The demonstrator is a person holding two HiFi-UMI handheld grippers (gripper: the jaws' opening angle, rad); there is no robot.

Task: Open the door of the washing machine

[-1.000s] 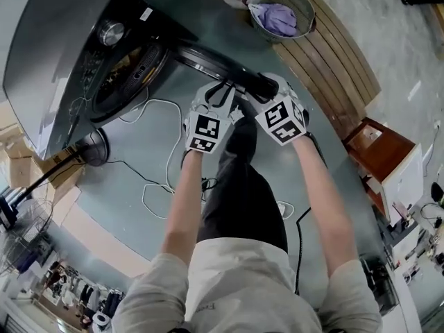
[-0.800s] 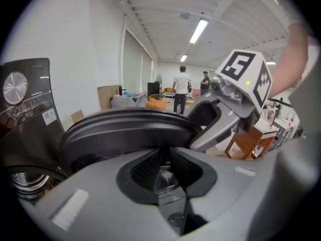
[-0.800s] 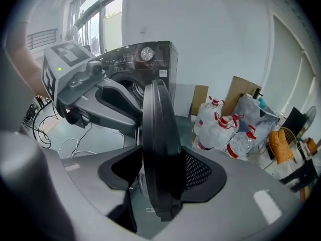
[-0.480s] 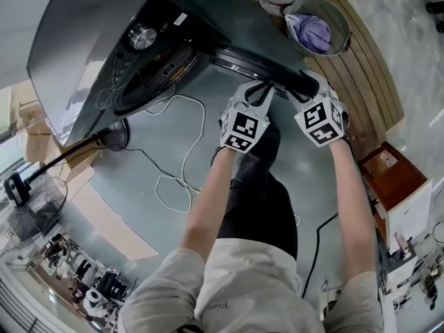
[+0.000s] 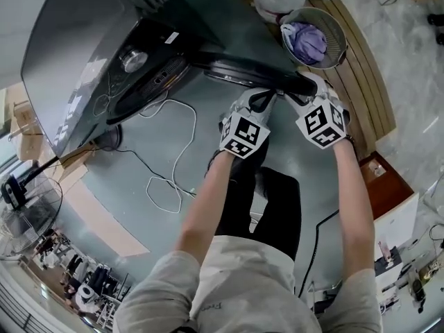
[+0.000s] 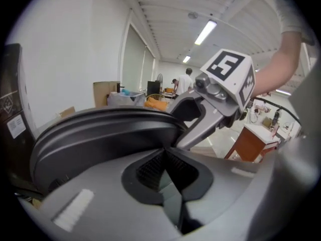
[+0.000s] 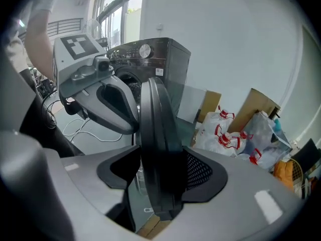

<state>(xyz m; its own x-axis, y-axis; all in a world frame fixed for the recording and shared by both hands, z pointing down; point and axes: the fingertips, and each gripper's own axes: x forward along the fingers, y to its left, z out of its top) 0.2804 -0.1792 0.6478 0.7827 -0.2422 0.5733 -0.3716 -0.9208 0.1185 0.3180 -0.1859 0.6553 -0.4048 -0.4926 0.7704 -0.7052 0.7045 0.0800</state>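
Left gripper (image 5: 258, 103): jaws together, empty, just beside door (image 5: 239, 66) rim. Right gripper (image 5: 305, 87): jaws apart, just been opening, door rim between them, unpinched. Door stands wide off washing machine (image 5: 90, 54) front. We judge opening nearly done; next we draw both grippers clear of door.

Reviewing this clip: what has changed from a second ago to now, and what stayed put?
The left gripper has just closed its fingers on nothing, beside the door rim. The right gripper has just opened its fingers wider, with the door edge between them. Unchanged: the door stands partly open, both grippers at its free edge.
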